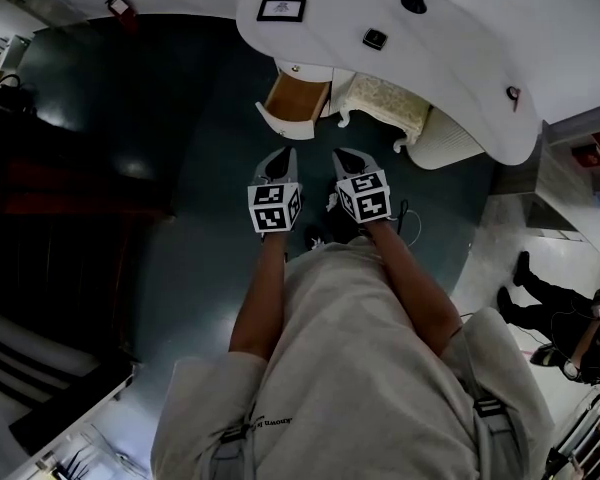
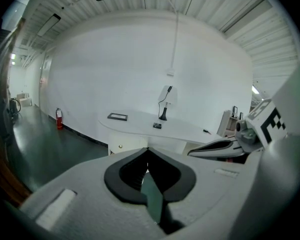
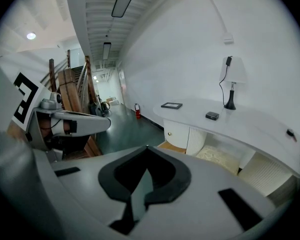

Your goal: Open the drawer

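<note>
Left tool [image 1: 286, 154] and right tool [image 1: 342, 153]: both clenched, nothing between the jaws, held side by side, apart from the drawer [image 1: 298, 99]. Drawer sits under the white counter [image 1: 460, 58], wood interior showing, so it looks already pulled out.

Risks, as judged:
- A further pull could run it off its runners.
- Clenched jaws cannot take the knob [image 1: 296, 68].
- They may knock the drawer's front.

White desk [image 1: 460, 48], its drawer [image 1: 298, 98] lined orange-brown; dark green floor [image 1: 180, 168]; cream seat [image 1: 385, 98], seemingly lace-patterned; red fire extinguisher [image 1: 118, 6] at upper left.
</note>
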`<state>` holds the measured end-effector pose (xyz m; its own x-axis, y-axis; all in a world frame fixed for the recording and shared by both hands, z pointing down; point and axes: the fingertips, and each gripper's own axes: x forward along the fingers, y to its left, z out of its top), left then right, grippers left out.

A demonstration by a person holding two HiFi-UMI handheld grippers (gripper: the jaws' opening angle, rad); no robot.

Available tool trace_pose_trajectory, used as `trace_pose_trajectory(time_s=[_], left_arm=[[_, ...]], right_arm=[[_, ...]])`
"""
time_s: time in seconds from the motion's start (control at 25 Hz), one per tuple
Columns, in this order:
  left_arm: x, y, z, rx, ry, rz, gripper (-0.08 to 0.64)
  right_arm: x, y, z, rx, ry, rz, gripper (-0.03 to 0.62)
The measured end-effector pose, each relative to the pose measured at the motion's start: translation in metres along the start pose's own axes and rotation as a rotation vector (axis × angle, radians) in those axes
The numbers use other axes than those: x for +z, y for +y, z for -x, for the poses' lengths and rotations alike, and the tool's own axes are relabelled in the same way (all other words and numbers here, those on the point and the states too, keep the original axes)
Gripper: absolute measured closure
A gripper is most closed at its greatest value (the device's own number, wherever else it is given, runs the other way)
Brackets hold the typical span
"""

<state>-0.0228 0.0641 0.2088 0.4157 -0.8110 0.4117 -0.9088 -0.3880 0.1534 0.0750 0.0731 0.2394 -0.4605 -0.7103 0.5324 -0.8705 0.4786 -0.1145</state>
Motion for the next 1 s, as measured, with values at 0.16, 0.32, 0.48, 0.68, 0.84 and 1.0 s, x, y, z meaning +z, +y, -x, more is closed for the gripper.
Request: trace_pose_trajectory(time_s=[0.16, 0.32, 0.48, 0.68, 0.84, 1.0], left_arm=[[0.001, -0.006, -0.004, -0.016, 0.004, -0.013, 0.551], [0.002, -0.004, -0.003, -0.011, 0.002, -0.014, 0.551], [0.001, 0.001, -0.003, -0.002, 0.001, -0.011, 0.551], [0.0, 0.006, -0.001, 0.005, 0.002, -0.001, 0.551], [-0.002, 0.007, -0.002, 0.007, 0.007, 0.001, 0.551], [-0.003, 0.006, -0.002, 0.005, 0.014, 0.0, 0.551]], right_arm=[[0.001, -0.006, 0.001, -0.012, -0.004, -0.003, 0.577], [0.0, -0.009, 0.0, -0.019, -0.003, -0.012, 0.577], [0.001, -0.007, -0.004, -0.015, 0.001, -0.002, 0.577], [0.002, -0.003, -0.007, -0.008, 0.005, 0.008, 0.577], [-0.001, -0.003, -0.009, -0.007, 0.013, 0.012, 0.577], [-0.001, -0.005, -0.009, -0.01, 0.015, 0.008, 0.577]])
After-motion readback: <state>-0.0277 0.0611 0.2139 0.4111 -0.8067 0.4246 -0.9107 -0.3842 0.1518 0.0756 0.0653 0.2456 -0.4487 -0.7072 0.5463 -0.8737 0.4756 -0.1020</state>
